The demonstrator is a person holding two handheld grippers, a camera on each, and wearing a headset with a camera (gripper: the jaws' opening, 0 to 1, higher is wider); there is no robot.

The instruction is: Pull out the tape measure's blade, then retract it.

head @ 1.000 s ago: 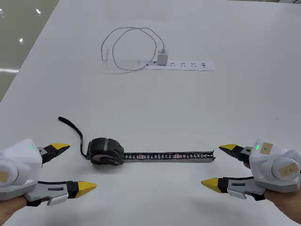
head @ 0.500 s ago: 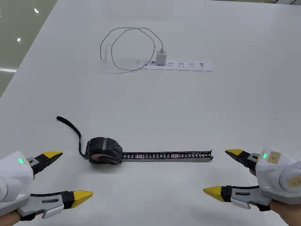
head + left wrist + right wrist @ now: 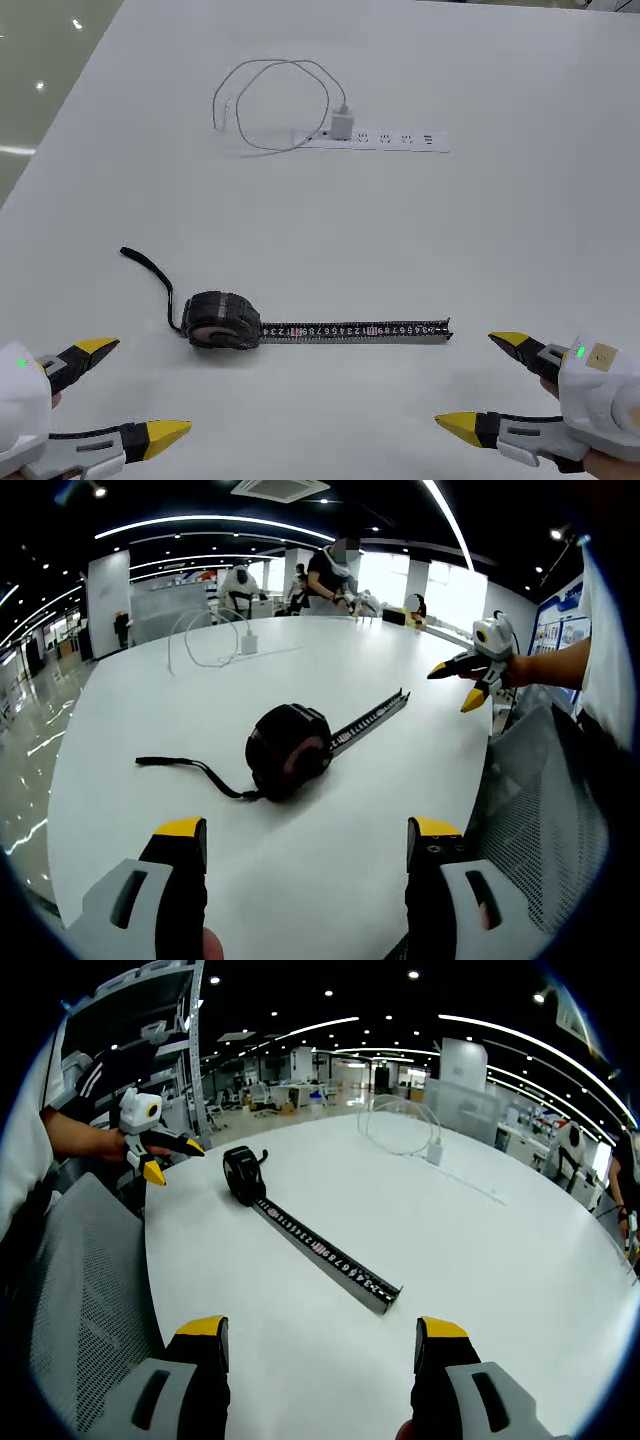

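Yellow-tipped and spread wide, the jaws of the left gripper (image 3: 142, 388) hang over the near part of the white worktop (image 3: 420, 240) at about 7 o'clock in the head view, holding nothing. The right gripper (image 3: 472, 380) sits opposite at 5 o'clock, its jaws just as wide apart and empty.

Between the two and a little farther out lies the tape measure (image 3: 222, 321). Its black case rests on the worktop at roughly 1 o'clock from the left gripper, apart from it. The blade (image 3: 360, 331) is drawn out of the case and runs flat along the surface toward 3 o'clock. Its end hook stops near the right gripper, at about 10 o'clock from it, without touching. A black wrist strap (image 3: 155, 275) trails from the back of the case toward 10 o'clock.

Each gripper view looks along its own open jaws at the tape measure, with the other gripper beyond.

Well beyond, toward 12 o'clock, a white power strip (image 3: 385, 139) lies flat with a charger (image 3: 343, 125) plugged in. The charger's thin white cable (image 3: 270, 100) is looped beside it.
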